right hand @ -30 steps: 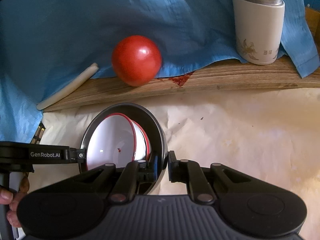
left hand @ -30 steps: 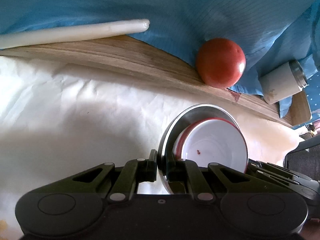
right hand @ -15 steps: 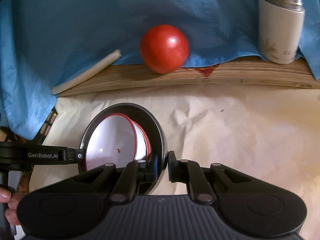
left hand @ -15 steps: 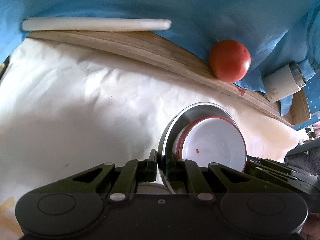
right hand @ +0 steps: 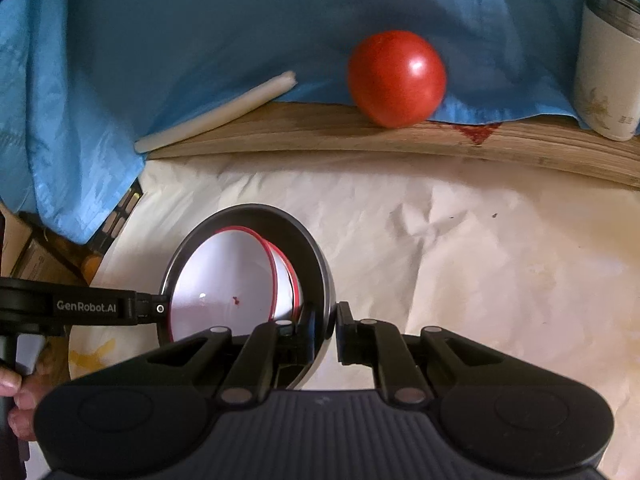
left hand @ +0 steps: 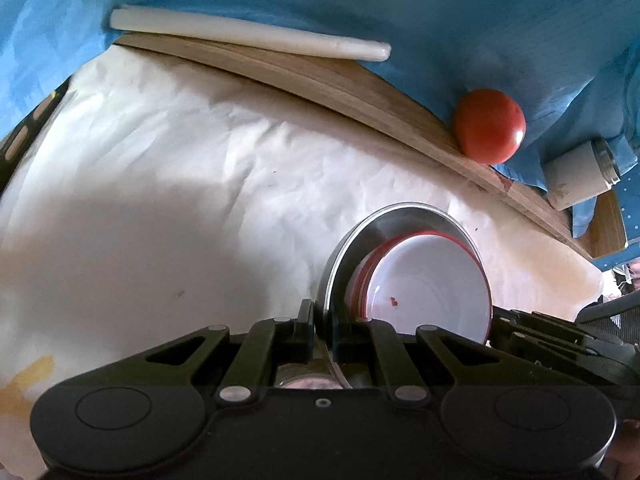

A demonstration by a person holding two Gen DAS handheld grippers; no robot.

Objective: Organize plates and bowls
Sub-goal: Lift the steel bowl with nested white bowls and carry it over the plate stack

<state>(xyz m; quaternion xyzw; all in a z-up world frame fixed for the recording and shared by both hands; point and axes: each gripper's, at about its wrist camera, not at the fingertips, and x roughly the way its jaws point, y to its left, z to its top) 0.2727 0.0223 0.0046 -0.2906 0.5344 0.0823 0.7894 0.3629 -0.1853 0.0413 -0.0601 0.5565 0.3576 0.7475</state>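
My left tongs and my right tongs are each clamped on the rim of one metal bowl, at opposite sides. The bowl hangs between them, above the paper-covered table.

The bowl is round, deep and thin-walled. Its outside is bright steel in the left view; its inner wall reads dark grey in the right view.

Nested inside it are white bowls with red rims. At least two red rims show, one behind the other. The front white bowl carries a small red speck near its middle. The stack leans toward the left tongs' side.

In the right view the left tongs' arm, lettered GenRobot.AI, meets the metal rim at left, with fingers of my hand below it.

Behind the paper runs a wooden board. On it lie a red ball, a white rod and a cream flask, all against a blue cloth and well apart from the bowls.
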